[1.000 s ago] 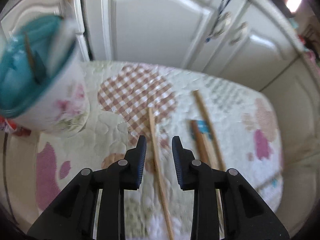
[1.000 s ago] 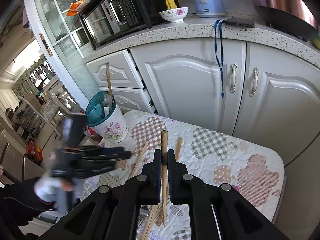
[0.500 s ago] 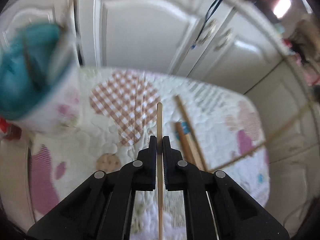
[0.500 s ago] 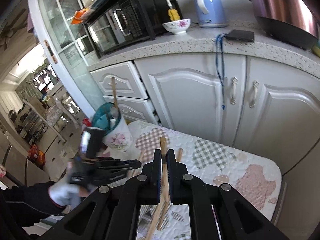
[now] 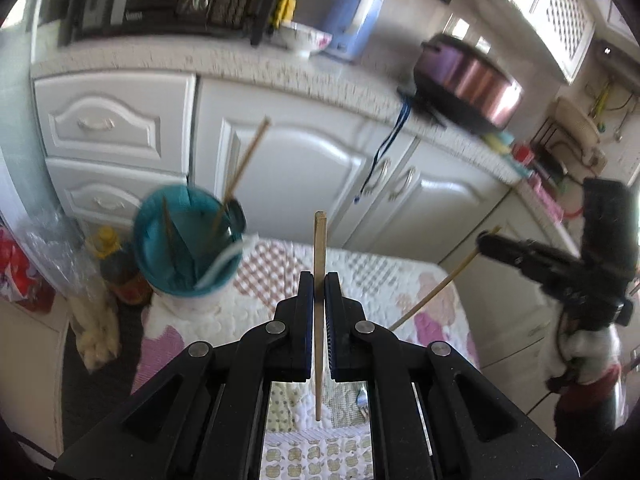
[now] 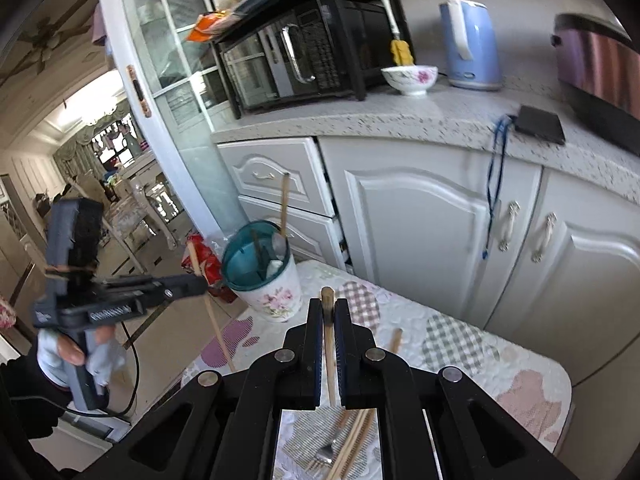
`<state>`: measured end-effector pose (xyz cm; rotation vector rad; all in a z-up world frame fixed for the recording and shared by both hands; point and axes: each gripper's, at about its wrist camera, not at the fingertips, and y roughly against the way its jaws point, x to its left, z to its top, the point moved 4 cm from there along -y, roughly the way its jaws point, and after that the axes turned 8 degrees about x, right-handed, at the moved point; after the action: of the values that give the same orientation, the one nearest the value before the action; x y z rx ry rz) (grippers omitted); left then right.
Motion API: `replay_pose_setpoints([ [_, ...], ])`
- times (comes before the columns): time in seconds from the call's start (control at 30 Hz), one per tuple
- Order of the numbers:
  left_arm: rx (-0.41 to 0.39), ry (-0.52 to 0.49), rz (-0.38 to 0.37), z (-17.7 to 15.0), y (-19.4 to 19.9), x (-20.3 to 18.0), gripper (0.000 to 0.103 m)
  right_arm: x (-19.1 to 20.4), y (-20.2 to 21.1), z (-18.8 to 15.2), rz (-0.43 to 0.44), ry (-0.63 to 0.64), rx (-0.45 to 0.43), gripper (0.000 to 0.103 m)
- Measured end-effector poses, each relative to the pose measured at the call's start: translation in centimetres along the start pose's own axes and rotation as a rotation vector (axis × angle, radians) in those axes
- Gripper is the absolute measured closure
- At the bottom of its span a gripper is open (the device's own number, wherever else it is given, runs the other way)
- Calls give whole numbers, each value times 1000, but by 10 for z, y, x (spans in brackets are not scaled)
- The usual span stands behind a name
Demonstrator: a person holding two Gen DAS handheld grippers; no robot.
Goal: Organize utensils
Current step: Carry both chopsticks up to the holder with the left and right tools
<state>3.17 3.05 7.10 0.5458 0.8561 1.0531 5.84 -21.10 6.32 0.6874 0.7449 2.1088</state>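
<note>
The left gripper (image 5: 316, 294) is clamped on a pale wooden chopstick (image 5: 319, 264), upright above the quilted mat (image 5: 400, 280). The right gripper (image 6: 328, 316) pinches a second, darker chopstick (image 6: 327, 300). To the far left stands a floral holder (image 6: 276, 300) with a teal insert, holding chopsticks and a spoon. More chopsticks (image 6: 352, 444) and a fork (image 6: 326, 454) lie on the mat's near side.

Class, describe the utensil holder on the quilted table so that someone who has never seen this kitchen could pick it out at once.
Find the white cabinets under the speckled countertop; before them stands a low table under a quilted cloth. At its corner nearest the drawers stands the utensil holder: a white pot with pink flowers and a teal insert, chopsticks poking out. Nothing else on the cloth stands upright.
</note>
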Motion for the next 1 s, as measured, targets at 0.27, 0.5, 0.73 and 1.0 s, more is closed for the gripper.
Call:
replay_pose_setpoints([
  [0.27,-160,25,89,48,65,24,99,32,4,44,68,57,-54,98],
  [0.5,-259,51,209,78,78,57,99,67,1,101,104,123,-105,98],
  [0.73,-292,71,297,98,59,88,99,86,-21,152,121,126,-153,98],
  [1.0,-256,121,331,100,11,116,99,90,-81,175,94,128,-109,98],
])
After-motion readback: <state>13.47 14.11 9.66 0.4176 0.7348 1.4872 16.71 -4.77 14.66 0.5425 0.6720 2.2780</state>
